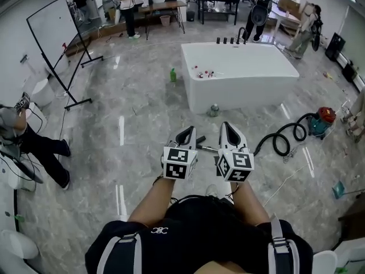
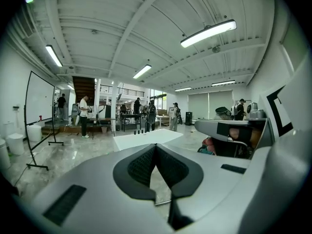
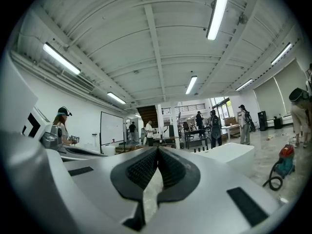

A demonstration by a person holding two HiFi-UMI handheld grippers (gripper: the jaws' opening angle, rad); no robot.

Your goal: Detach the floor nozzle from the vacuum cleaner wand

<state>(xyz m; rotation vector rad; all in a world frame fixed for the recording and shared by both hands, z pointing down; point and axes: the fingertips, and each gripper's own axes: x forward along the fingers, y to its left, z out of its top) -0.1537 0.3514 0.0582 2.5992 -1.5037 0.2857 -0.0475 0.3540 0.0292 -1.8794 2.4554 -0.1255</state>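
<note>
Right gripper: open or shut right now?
Shut. On the right gripper, the black pads meet at their tips, with nothing held between them.

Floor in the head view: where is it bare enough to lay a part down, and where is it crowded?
Bare: the marble floor between the whiteboard stand, the bathtub and the left gripper. Crowded: right of the right gripper, where the black hose and the red vacuum lie.
</note>
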